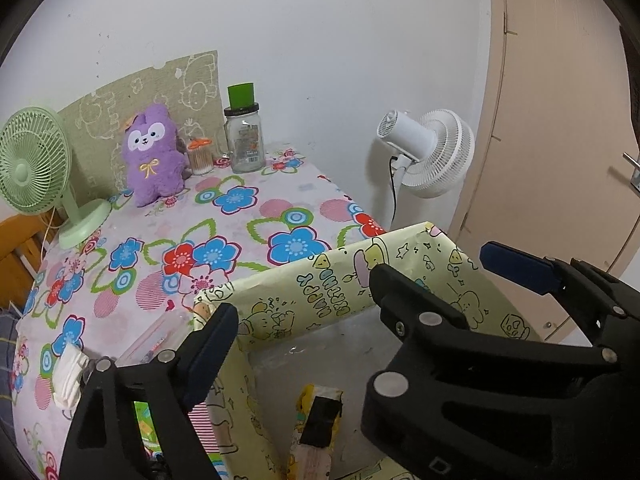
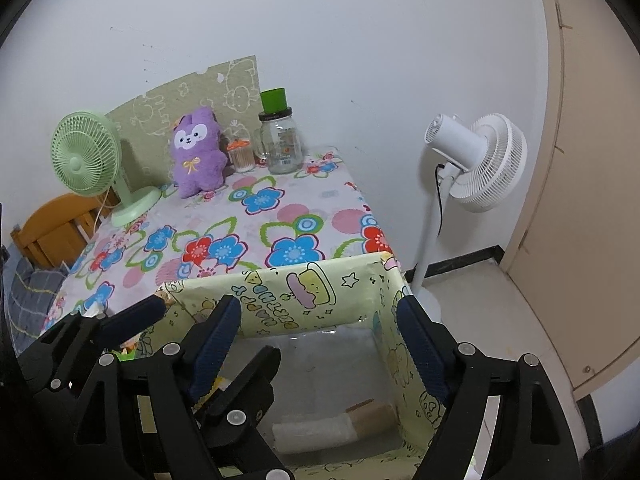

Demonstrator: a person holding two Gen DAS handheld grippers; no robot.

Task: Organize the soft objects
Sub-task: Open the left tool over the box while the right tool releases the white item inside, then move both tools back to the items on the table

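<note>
A purple plush toy (image 1: 154, 156) sits upright at the far side of the flowered table, against a green board; it also shows in the right wrist view (image 2: 198, 158). A yellow-green box wrapped in cartoon paper (image 1: 320, 292) stands open at the table's near edge, seen too in the right wrist view (image 2: 288, 296). My left gripper (image 1: 300, 292) is open and empty above the box's near left corner. My right gripper (image 2: 320, 320) is open and empty over the box opening. The left gripper's fingers (image 2: 132, 320) show at the lower left of the right wrist view.
A green desk fan (image 1: 36, 168) stands at the table's far left. A glass jar with a green cup on top (image 1: 243, 136) and a cotton-swab holder (image 1: 200, 158) stand beside the plush. A white floor fan (image 2: 476, 160) stands right of the table. A roll (image 2: 320, 428) lies inside the box.
</note>
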